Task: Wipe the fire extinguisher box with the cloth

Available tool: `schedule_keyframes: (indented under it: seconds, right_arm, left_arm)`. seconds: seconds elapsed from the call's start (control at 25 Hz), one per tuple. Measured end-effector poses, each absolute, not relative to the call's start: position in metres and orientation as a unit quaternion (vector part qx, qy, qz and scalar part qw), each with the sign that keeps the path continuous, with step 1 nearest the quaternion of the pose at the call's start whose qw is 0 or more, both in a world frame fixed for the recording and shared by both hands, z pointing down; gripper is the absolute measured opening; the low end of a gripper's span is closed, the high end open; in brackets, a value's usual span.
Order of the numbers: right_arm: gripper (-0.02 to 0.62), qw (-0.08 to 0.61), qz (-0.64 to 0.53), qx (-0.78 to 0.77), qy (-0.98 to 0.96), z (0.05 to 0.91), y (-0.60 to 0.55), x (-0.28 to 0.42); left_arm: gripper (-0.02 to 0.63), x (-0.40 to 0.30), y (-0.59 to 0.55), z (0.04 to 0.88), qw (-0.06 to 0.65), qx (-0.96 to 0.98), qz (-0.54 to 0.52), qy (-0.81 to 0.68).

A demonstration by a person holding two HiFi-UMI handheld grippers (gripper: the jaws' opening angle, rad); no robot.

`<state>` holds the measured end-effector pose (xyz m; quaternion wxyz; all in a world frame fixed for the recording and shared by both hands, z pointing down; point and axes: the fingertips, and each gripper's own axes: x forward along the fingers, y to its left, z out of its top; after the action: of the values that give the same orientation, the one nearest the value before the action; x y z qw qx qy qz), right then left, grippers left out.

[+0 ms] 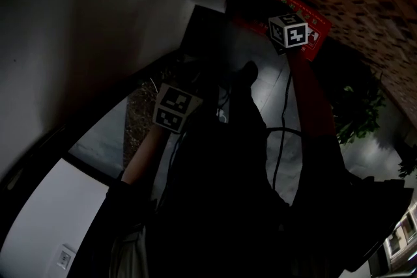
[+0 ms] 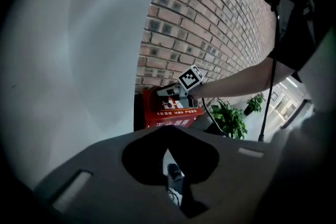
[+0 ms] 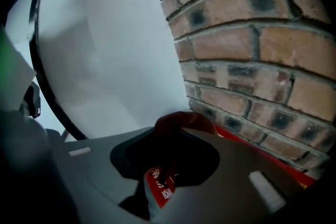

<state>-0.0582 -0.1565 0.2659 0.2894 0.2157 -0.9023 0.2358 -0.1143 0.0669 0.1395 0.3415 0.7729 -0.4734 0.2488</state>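
My right tongs point(image 3: 176, 136) are clamped on a bunched dark-red cloth point(image 3: 185, 120), with the red box point(image 3: 159, 186) just beneath them; my left tongs point(image 2: 168, 152) are closed, empty.

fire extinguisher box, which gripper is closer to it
Right. The right gripper is at the top of the red fire extinguisher box, shut on a dark red cloth. The left gripper is held well back from the box, touching nothing.
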Motion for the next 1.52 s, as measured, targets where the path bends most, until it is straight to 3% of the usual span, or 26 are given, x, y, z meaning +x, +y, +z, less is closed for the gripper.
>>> schedule_keyframes:
  seconds: [0.68,0.92,1.52]
  right_arm:
    - [0.08,0.354,0.25,0.204,-0.878,0.315,-0.165,-0.115]
    - [0.078,0.393,0.245,0.202,-0.863,0.333,-0.159,-0.101]
    - [0.075,0.383,0.244,0.221,-0.863,0.326,-0.169,-0.048]
  left_arm:
    - [0.003,-0.148,0.074,0.163,0.376,0.749,0.245,-0.488]
    - [0.005,-0.151,0.063,0.163,0.374,0.748,0.231,-0.497]
    - [0.003,-0.129,0.052,0.164,0.37,0.757,0.241,-0.482]
